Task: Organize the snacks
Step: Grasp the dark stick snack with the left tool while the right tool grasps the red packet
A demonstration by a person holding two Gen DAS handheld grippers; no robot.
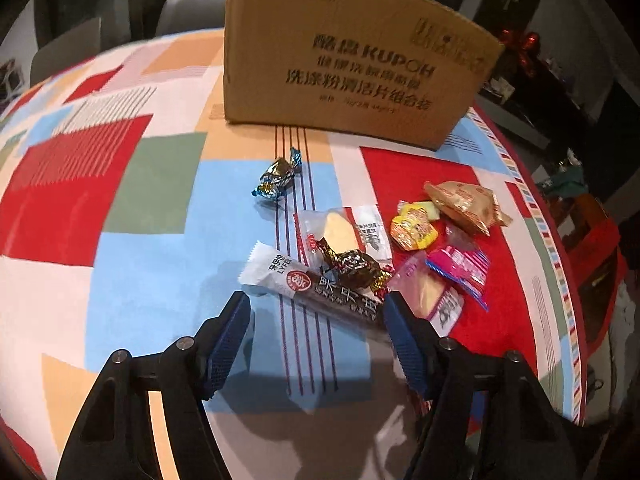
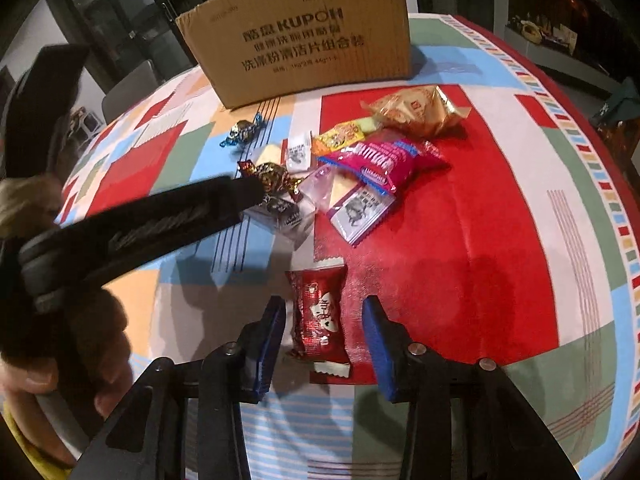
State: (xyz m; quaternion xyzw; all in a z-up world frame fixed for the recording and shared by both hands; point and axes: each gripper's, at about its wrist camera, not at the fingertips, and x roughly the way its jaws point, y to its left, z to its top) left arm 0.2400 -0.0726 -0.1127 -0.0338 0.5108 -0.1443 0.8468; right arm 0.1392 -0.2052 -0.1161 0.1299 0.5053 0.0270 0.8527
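My left gripper (image 1: 316,308) is open low over the table, its blue pads on either side of a long brown-and-white fruit bar (image 1: 320,292). The right pad is at the bar's end and the left pad stands clear of it. A brown-gold candy (image 1: 352,266) lies on the bar. My right gripper (image 2: 324,320) is open around a red packet (image 2: 320,316), with a gap on each side. The cardboard box (image 1: 352,60) (image 2: 304,36) stands at the back. A finger (image 2: 160,224) of the left gripper crosses the right wrist view.
More snacks lie on the patchwork tablecloth (image 1: 152,240): a blue-gold candy (image 1: 278,178), a yellow packet (image 1: 414,226), a golden packet (image 2: 416,112), a pink packet (image 2: 392,160) and a clear cake packet (image 2: 352,204). A hand (image 2: 60,340) is at the lower left. The table edge (image 1: 560,248) curves on the right.
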